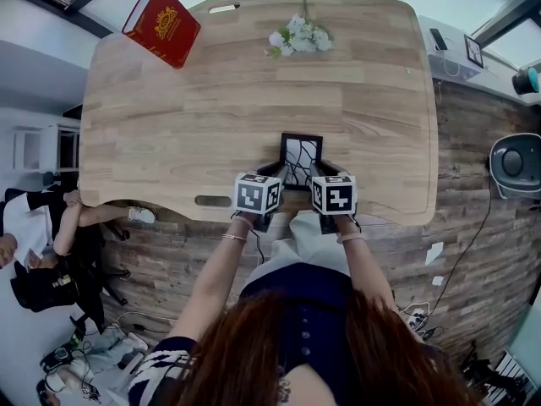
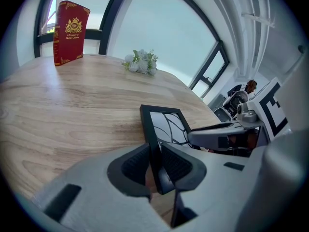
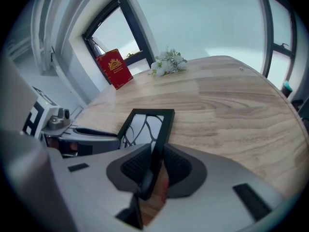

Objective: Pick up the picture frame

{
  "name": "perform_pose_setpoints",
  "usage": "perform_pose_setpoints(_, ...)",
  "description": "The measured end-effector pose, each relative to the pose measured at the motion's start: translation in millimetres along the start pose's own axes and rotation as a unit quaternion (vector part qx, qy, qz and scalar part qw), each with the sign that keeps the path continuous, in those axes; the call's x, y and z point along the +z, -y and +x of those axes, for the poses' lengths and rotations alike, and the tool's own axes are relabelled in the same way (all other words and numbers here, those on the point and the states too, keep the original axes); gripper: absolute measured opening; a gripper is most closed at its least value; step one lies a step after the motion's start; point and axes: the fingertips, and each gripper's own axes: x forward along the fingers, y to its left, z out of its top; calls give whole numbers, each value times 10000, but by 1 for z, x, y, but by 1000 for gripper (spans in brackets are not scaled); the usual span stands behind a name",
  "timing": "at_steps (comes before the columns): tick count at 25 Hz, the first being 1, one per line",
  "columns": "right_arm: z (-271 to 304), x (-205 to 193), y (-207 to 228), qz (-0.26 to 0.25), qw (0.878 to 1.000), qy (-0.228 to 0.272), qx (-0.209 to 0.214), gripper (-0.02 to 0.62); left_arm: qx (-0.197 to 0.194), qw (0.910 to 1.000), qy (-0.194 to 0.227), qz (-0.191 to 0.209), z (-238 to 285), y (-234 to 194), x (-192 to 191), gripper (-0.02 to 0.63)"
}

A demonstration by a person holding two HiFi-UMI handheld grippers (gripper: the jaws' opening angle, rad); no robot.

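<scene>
While the picture frame [image 1: 301, 155] is by the near edge of the table [image 1: 169, 125], long sides pointing to the far edge, the fingers of the left gripper [image 2: 155, 166] squeeze its left side and those of the right gripper [image 3: 155, 166] squeeze its right side.

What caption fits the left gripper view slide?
Left gripper shut on the left edge of the black picture frame at a wooden table; right gripper holds the opposite edge.
</scene>
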Motion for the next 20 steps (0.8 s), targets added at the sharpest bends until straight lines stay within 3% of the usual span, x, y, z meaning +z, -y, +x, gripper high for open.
perform_pose_setpoints(20,-45,19,-21,-294,9954,887,-203,80,71,9966,738,354,-43,18,21,86)
